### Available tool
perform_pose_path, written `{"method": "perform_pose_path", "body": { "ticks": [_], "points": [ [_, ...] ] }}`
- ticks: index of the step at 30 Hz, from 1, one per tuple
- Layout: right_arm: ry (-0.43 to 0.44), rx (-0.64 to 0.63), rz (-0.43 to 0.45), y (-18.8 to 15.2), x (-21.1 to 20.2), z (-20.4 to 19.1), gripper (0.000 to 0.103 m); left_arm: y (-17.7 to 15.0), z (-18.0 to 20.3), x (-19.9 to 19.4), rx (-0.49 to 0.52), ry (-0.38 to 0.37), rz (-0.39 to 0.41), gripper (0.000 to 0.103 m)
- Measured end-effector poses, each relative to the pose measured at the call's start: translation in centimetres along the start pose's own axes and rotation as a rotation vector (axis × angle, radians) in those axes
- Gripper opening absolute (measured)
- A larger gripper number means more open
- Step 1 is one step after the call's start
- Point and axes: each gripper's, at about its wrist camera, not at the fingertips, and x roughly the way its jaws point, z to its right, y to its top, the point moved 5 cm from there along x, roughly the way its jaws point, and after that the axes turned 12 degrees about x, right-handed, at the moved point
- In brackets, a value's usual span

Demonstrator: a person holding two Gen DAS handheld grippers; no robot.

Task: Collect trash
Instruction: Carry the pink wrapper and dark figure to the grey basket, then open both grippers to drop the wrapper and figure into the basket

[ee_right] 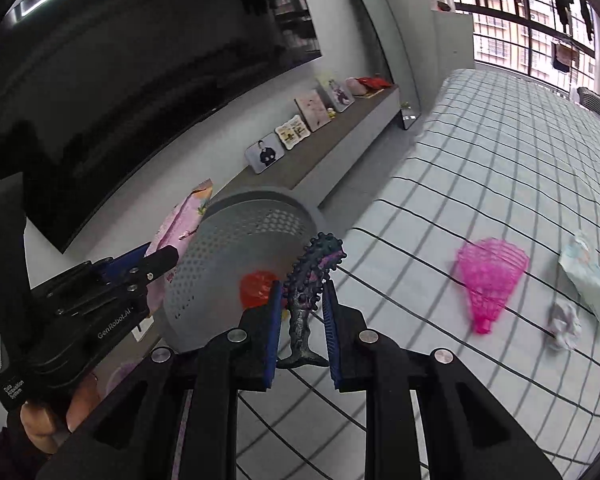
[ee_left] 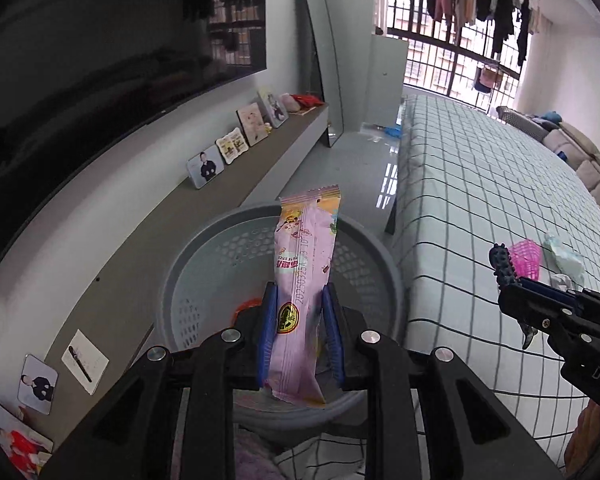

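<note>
The long pink printed snack wrapper [ee_left: 304, 280] stands upright in the lower centre of the left wrist view, pinched at its lower half between the blue pads of the left gripper [ee_left: 300, 320]. Its crimped top edge rises above the far rim of the round grey perforated plastic basket [ee_left: 204, 264]; its bottom end hangs crumpled over the near rim. The print is partly legible as digits and a round yellow-brown emblem, the rest too small to read. Behind the left gripper, a red-orange object [ee_right: 256, 288] lies inside the basket, mostly hidden, so what it is cannot be told.

In the lower centre of the right wrist view, the right gripper [ee_right: 302, 312] is pressed onto a dark knobbly purple-black plastic piece with a flared foot [ee_right: 306, 300], held upright beside the basket's right side, above the bed edge.

On the white bed sheet with black grid lines [ee_right: 480, 168], toward the right of that frame, lie a bright pink plastic mesh cone [ee_right: 488, 276], a crumpled white paper wad [ee_right: 564, 324] and a pale blue-white crumpled wrapper [ee_right: 590, 276], blurred and well apart from both grippers.
</note>
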Motion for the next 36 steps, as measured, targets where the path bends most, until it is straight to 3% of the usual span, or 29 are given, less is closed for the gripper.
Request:
{"method": "perform_pose_path", "body": {
  "ticks": [8,16,26,29,33,36],
  "points": [
    [0.021,-0.083,-0.094,0.8,6.5,-4.9,0.020,-1.9,-4.6,2.6,-0.050,0.021,-0.048,0.023],
    [0.004,-0.109,-0.151,0.7,10.6,-6.2,0.020,-2.9,-6.0,4.2,-0.071,0.015,-0.080,0.026],
    [-0.021,-0.105,-0.162,0.0,11.5,-6.2,0.020,-3.3,-6.6,4.9,-0.085,-0.004,-0.092,0.031],
    [-0.025,-0.100,-0.145,0.0,11.0,-6.0,0.024,-3.3,-6.5,4.9,-0.086,-0.002,-0.095,0.037],
    [-0.022,-0.088,-0.134,0.0,10.7,-5.8,0.039,-3.4,-6.5,4.7,-0.089,0.001,-0.092,0.047],
    [-0.025,-0.086,-0.138,-0.2,10.6,-5.7,0.039,-3.4,-6.5,4.5,-0.090,0.006,-0.089,0.053]
  ]
}}
